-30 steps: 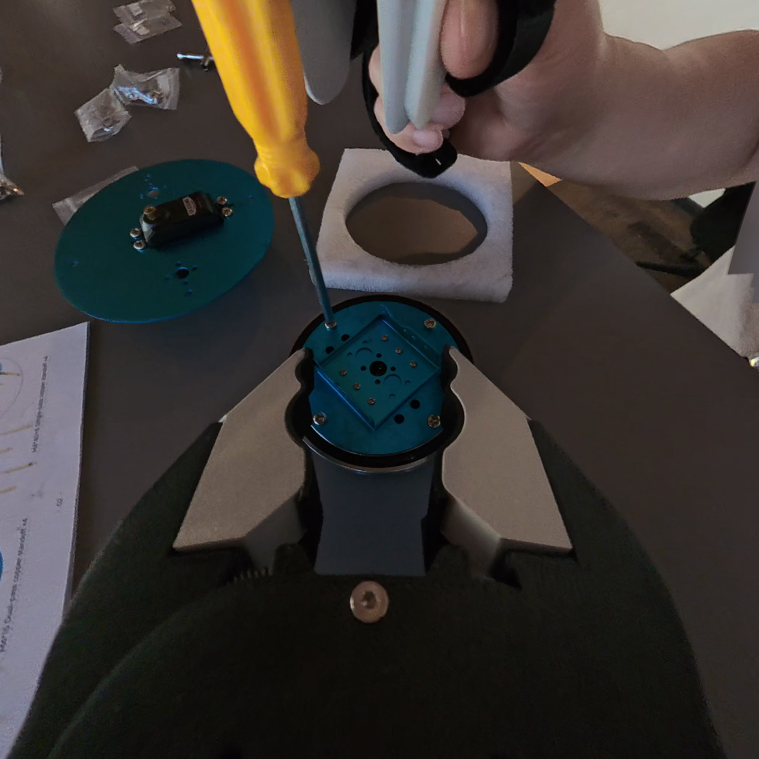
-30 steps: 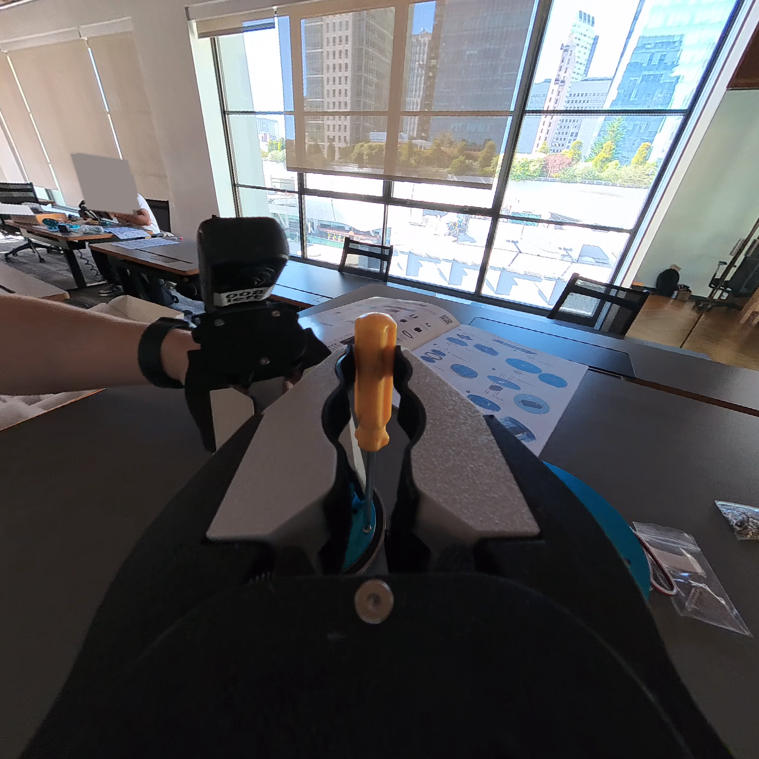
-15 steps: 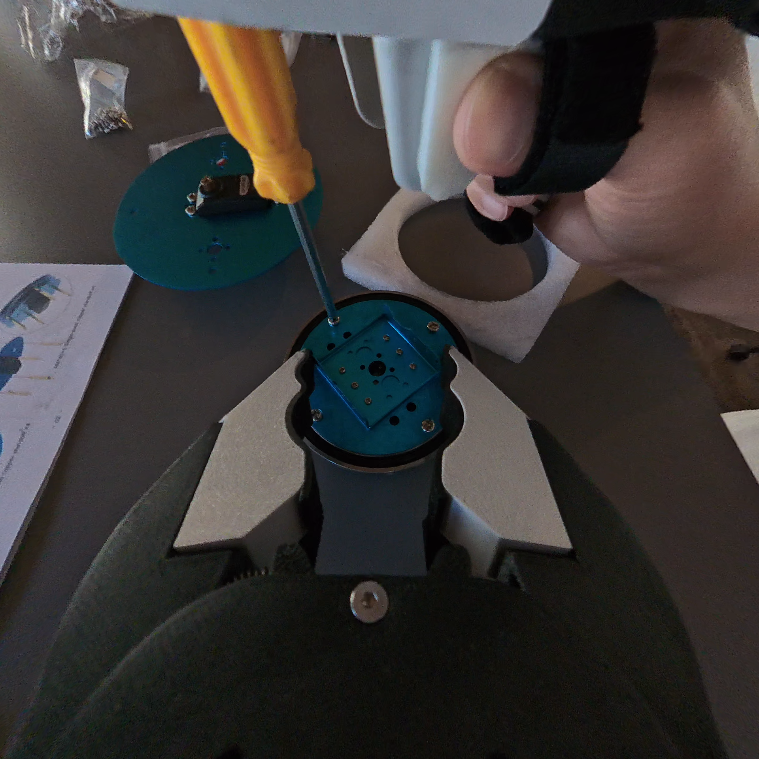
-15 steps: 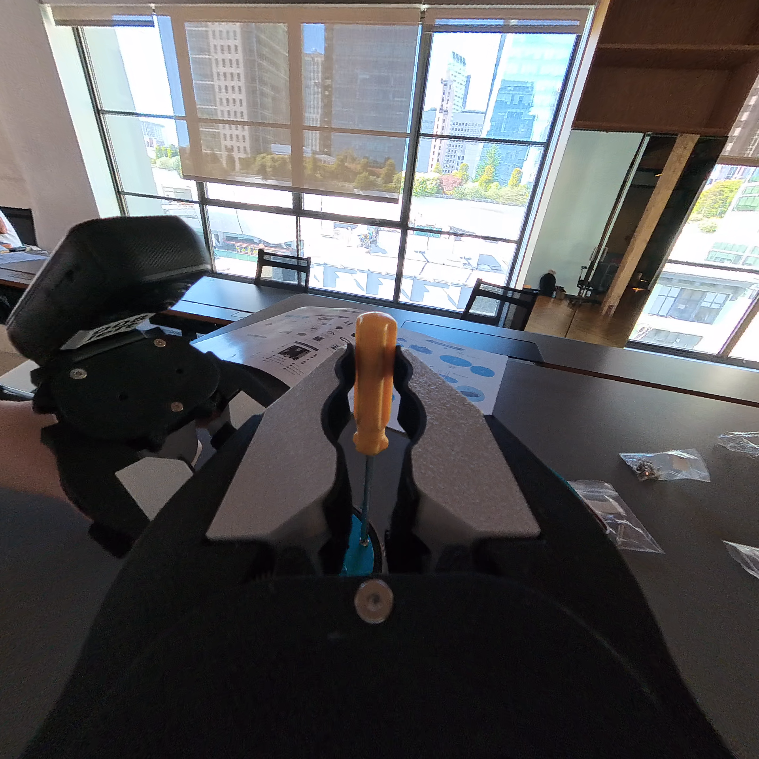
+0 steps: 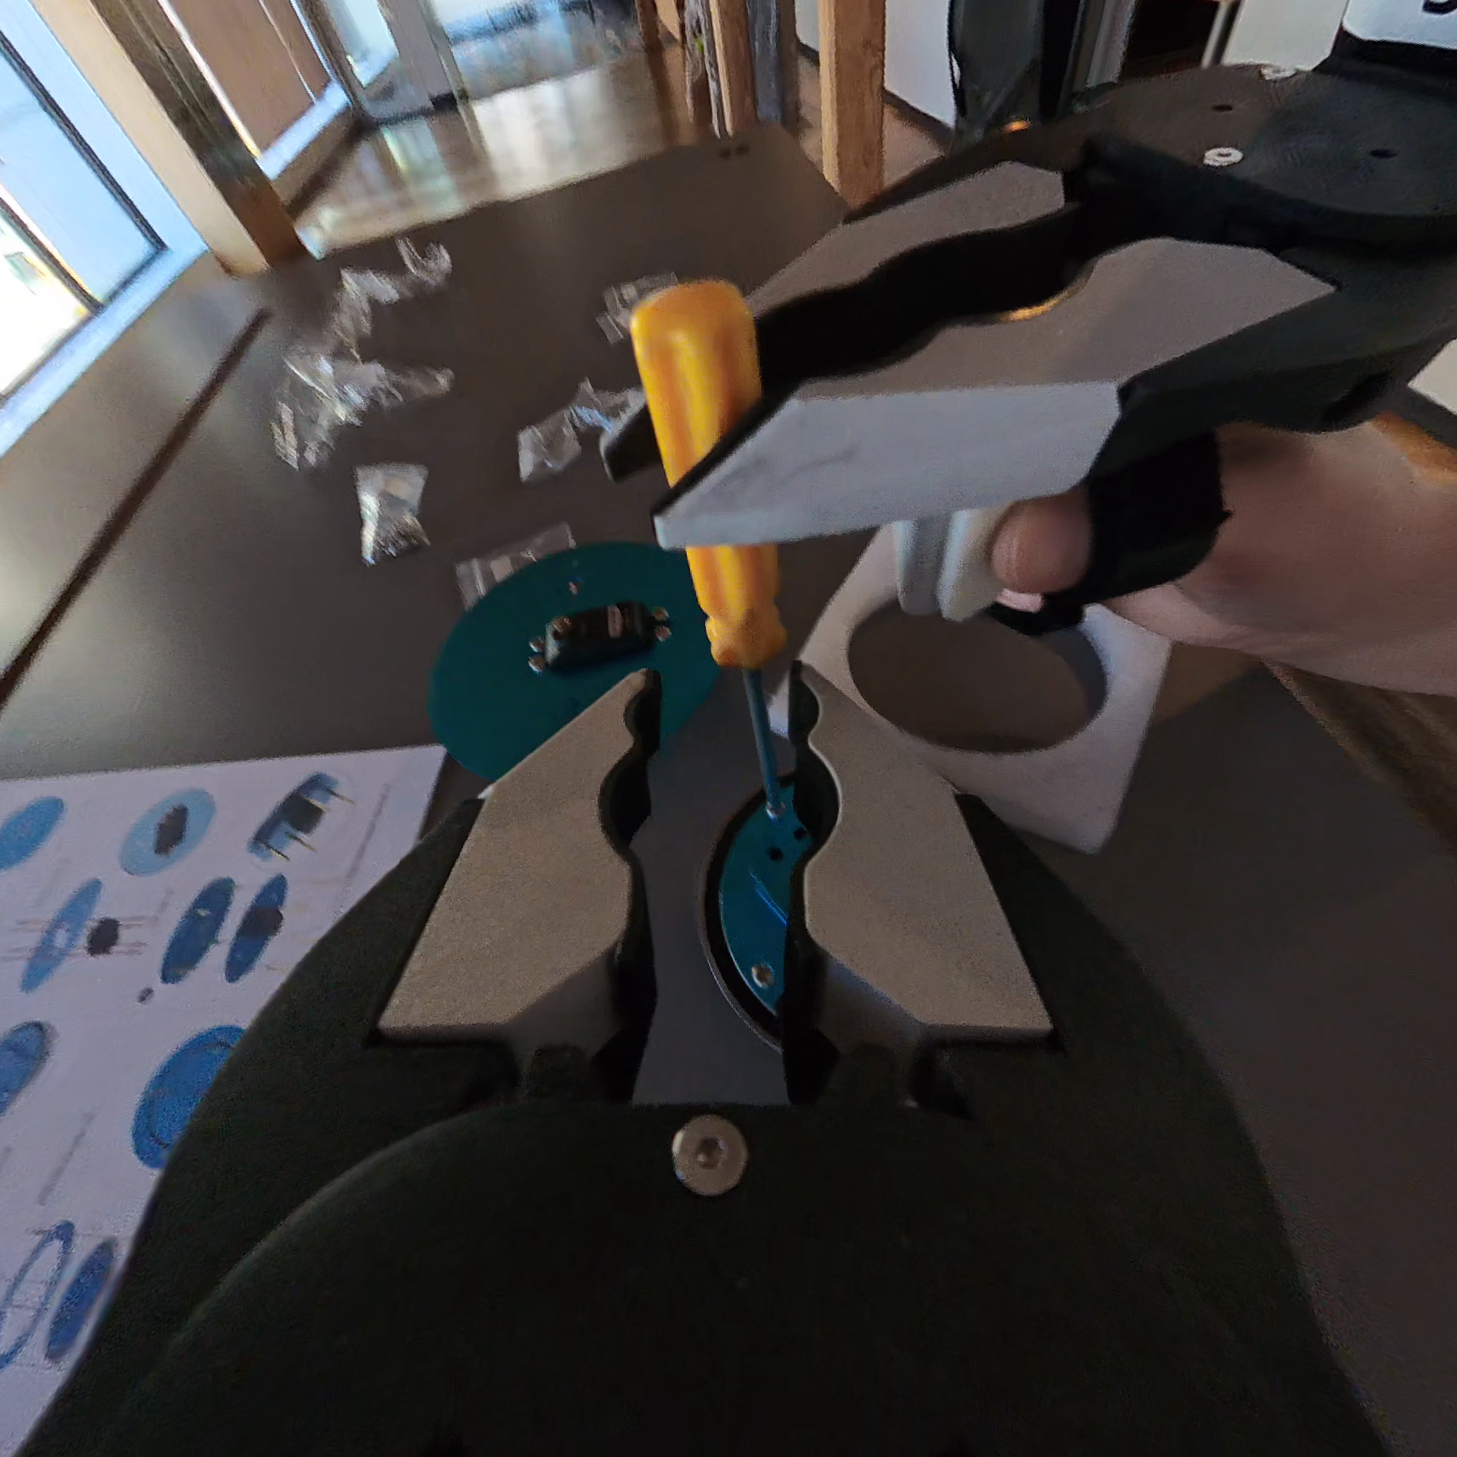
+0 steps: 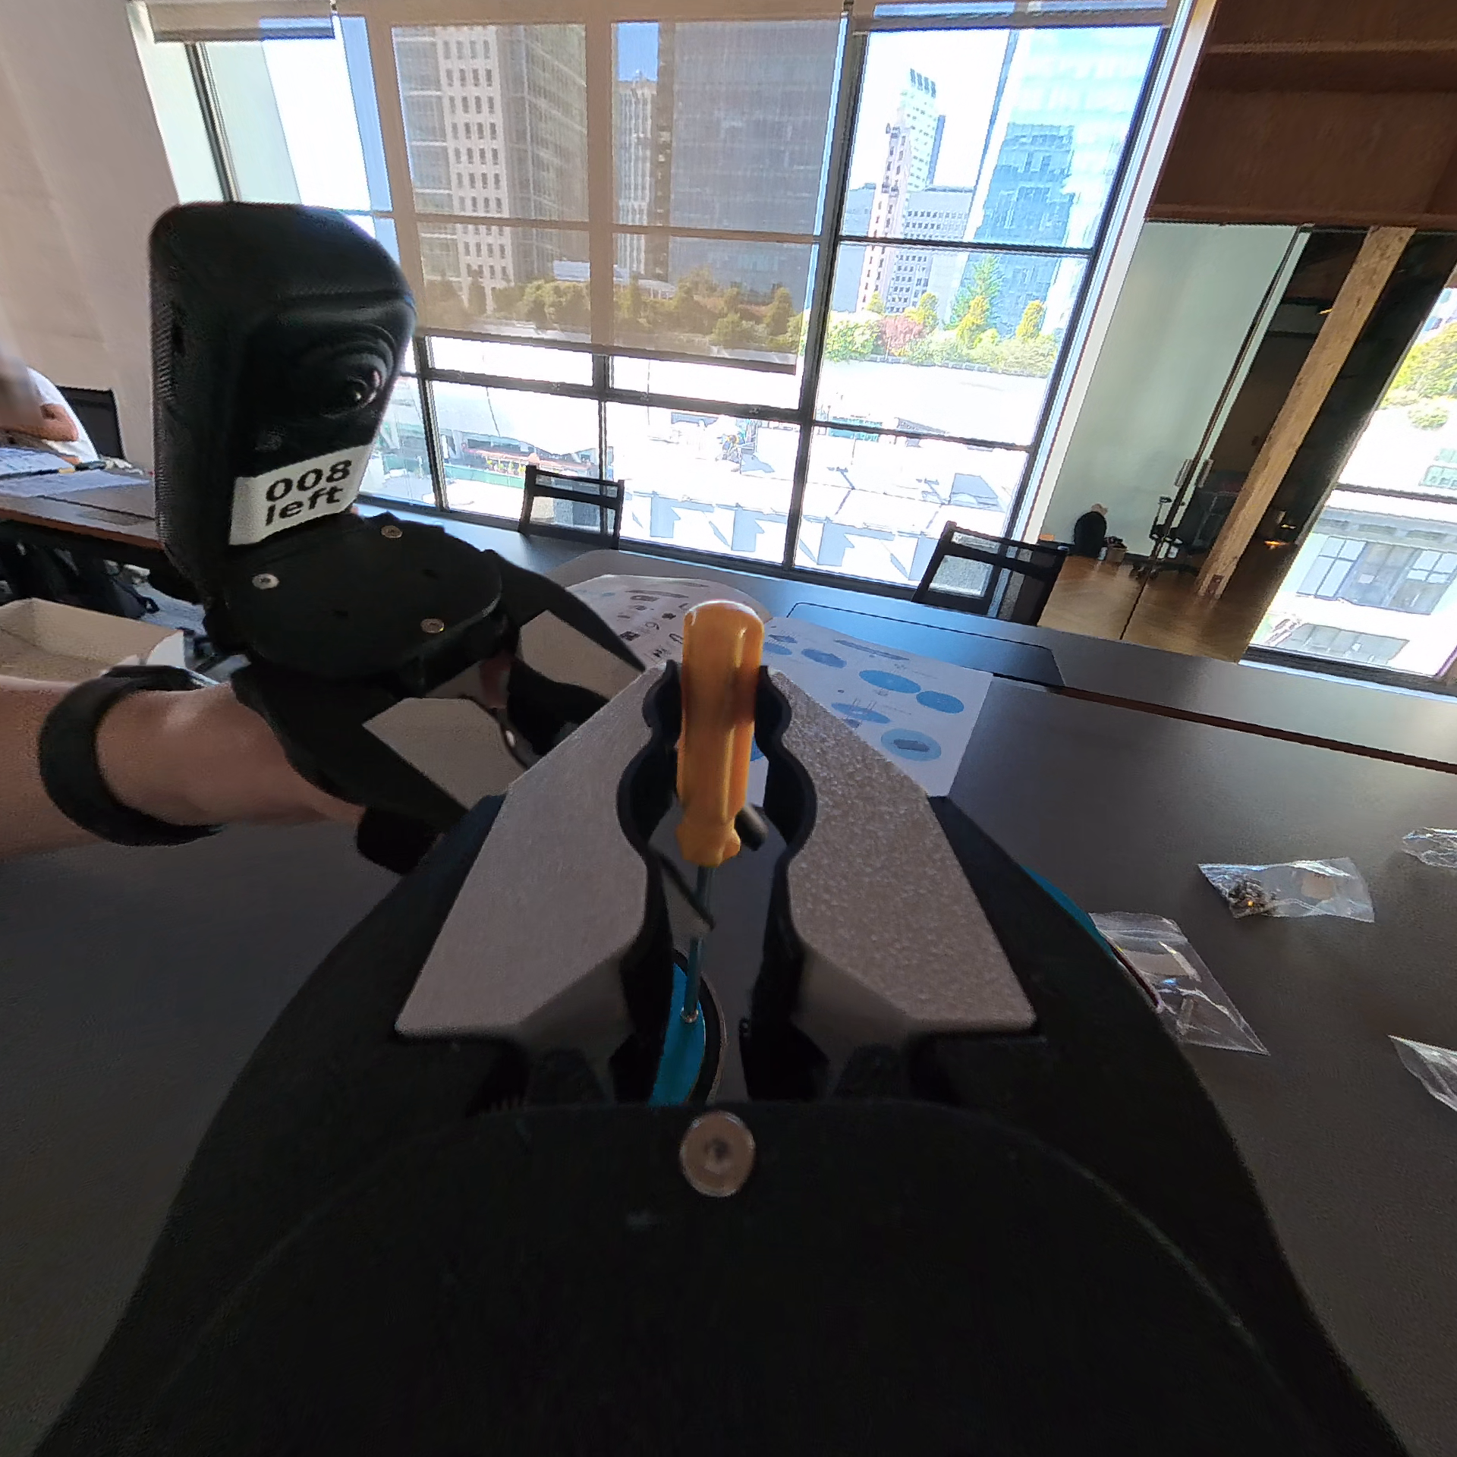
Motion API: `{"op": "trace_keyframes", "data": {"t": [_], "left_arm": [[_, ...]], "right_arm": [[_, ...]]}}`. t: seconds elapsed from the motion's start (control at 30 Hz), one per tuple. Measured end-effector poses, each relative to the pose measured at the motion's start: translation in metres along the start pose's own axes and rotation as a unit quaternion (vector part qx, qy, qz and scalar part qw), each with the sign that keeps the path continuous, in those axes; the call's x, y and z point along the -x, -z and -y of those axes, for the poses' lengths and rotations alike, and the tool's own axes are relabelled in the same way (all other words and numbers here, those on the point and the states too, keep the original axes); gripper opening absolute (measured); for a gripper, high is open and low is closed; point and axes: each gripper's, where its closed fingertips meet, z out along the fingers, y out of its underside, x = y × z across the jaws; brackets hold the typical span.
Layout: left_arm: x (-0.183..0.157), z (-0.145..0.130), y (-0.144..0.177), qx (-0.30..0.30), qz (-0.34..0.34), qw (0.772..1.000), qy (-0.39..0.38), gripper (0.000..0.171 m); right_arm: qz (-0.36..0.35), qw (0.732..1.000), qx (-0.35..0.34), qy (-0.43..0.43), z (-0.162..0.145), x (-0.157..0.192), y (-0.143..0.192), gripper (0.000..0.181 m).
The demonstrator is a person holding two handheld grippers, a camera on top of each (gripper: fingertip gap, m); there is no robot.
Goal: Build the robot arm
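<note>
The yellow plastic-handled screwdriver with a thin metal shaft (image 6: 717, 733) is clamped by its handle between the fingers of the right gripper (image 6: 717, 694). It is held nearly upright and tilts a little. Its tip is set on a small silver screw (image 5: 773, 808) near the rim of the round blue metal plate (image 5: 753, 907), which is seated in a dark-rimmed grey cylinder standing on the dark table (image 5: 197, 591). The shaft is seen leaning off the screw's axis – seating of the tip in the head cannot be told, as the picture is blurred there.

The left gripper (image 5: 717, 686) is held over the cylinder with its jaws standing apart and nothing clasped between them. The plate is seen through the gap and is partly hidden under one finger.

Just beyond lie a flat teal disc with a small black block screwed to it (image 5: 504, 694) and a white foam square with a round hole (image 5: 985, 709) – both close by the shaft. A printed sheet with blue diagrams (image 5: 118, 907) and small clear plastic bags (image 5: 390, 504) are spread farther off.
</note>
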Motion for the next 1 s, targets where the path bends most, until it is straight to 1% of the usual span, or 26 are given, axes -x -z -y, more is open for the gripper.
{"op": "trace_keyframes", "data": {"t": [0.1,0.17,0.2,0.27,0.33,0.37,0.4,0.43,0.47,0.5,0.53,0.57,0.67,0.7,0.77,0.83,0.87,1.0], "left_arm": [[-0.003,0.02,0.0,-0.053,0.013,0.998,-0.029,0.03],[-0.005,0.032,0.005,-0.08,0.022,0.996,-0.042,0.021],[-0.004,0.032,0.004,-0.072,0.027,0.996,-0.047,0.019],[-0.004,0.031,0.004,-0.068,0.015,0.997,-0.032,0.018],[-0.006,0.031,0.005,-0.072,-0.006,0.997,-0.015,0.017],[-0.006,0.03,0.006,-0.074,-0.011,0.997,-0.014,0.017],[-0.006,0.03,0.007,-0.074,-0.016,0.997,-0.019,0.017],[-0.007,0.03,0.007,-0.073,-0.018,0.997,-0.025,0.017],[-0.008,0.03,0.007,-0.07,-0.02,0.997,-0.032,0.017],[-0.008,0.03,0.007,-0.068,-0.024,0.997,-0.035,0.017],[-0.008,0.03,0.006,-0.066,-0.03,0.997,-0.035,0.017],[-0.008,0.031,0.006,-0.066,-0.035,0.997,-0.034,0.017],[-0.008,0.031,0.005,-0.068,-0.044,0.996,-0.035,0.018],[-0.008,0.031,0.006,-0.069,-0.045,0.996,-0.035,0.017],[-0.007,0.03,0.006,-0.068,-0.049,0.996,-0.031,0.017],[-0.006,0.03,0.007,-0.068,-0.052,0.996,-0.029,0.017],[-0.006,0.03,0.007,-0.068,-0.052,0.996,-0.03,0.017],[-0.007,0.03,0.006,-0.068,-0.056,0.996,-0.034,0.017]], "right_arm": [[0.011,1.0,0.015,0.004,0.0,0.001,0.002,0.017],[0.022,0.999,0.029,0.01,-0.001,0.003,0.002,0.017],[0.025,0.999,0.037,0.014,-0.001,0.003,0.003,0.017],[0.042,0.997,0.063,0.025,-0.002,0.003,0.003,0.017],[0.099,0.987,0.108,0.064,-0.004,0.007,0.005,0.019],[0.132,0.978,0.127,0.1,0.0,0.007,0.006,0.024],[0.17,0.965,0.146,0.138,0.005,0.007,0.009,0.033],[0.215,0.945,0.171,0.178,0.01,0.008,0.013,0.042],[0.242,0.925,0.189,0.225,0.017,0.004,0.015,0.049],[0.274,0.899,0.203,0.275,0.024,0.003,0.018,0.053],[0.316,0.869,0.22,0.311,0.028,0.008,0.023,0.049],[0.352,0.838,0.241,0.341,0.03,0.012,0.027,0.042],[0.395,0.746,0.339,0.416,0.019,0.01,0.029,0.029],[0.404,0.724,0.354,0.433,0.015,0.011,0.027,0.027],[0.41,0.697,0.356,0.469,0.014,0.014,0.02,0.026],[0.408,0.679,0.361,0.491,0.012,0.012,0.014,0.023],[0.41,0.672,0.365,0.497,0.011,0.011,0.013,0.024],[0.43,0.655,0.376,0.494,0.003,0.014,0.014,0.021]]}}
